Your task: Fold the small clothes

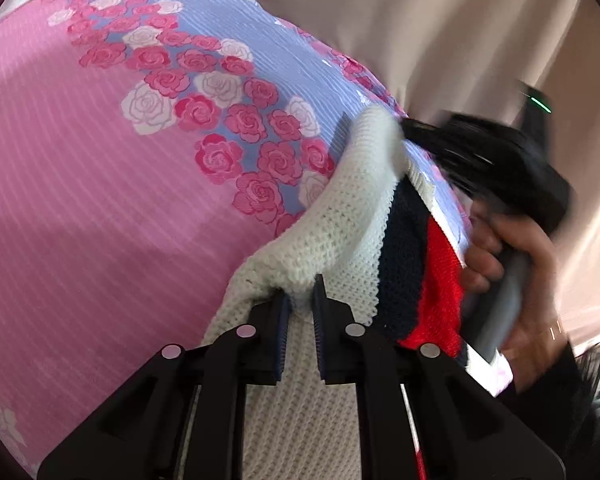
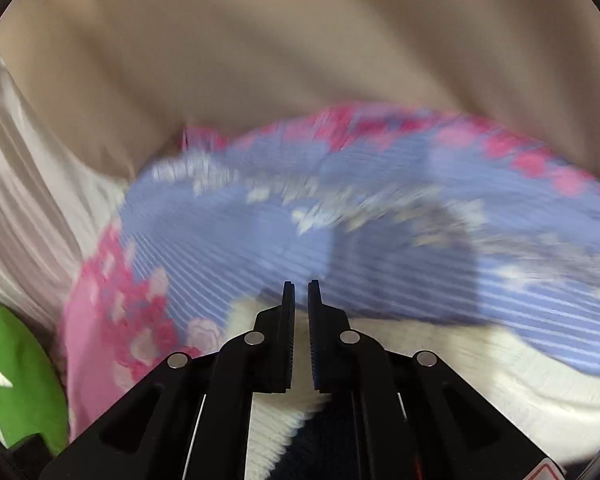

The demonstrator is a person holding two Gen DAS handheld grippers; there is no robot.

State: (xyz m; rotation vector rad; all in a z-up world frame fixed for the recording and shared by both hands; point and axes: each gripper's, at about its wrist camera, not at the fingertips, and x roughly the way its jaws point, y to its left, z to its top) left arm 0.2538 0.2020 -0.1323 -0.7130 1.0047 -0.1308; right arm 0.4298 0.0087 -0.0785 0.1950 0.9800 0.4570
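Beige curtain [image 1: 440, 32] fills the bkgd; below it the floral bed sheet [image 1: 100, 200], pink w/ a lilac band of roses, is your work surface. Knit sweater [image 1: 320, 240], white w/ navy and red stripes, is partly lifted off the sheet, bunched btwn both tools.

Left claw [image 1: 300, 300]: nearly closed, pinching a fold of the white knit at the tips. Thin bite, so if you pull hard the loose knit may slip out or stretch.

Right claw [image 2: 301, 285]: narrow gap, tips over lilac sheet w/ white knit under the body. Can't tell if it holds anything. Risk: it pinches sheet along w/ the sweater and drags the bedding. Right view is blurred, so you're prob moving fast; the fold edge may land crooked.

Right hand [image 1: 512, 264] sits close beside the stripes; fabric could snag on the tool.
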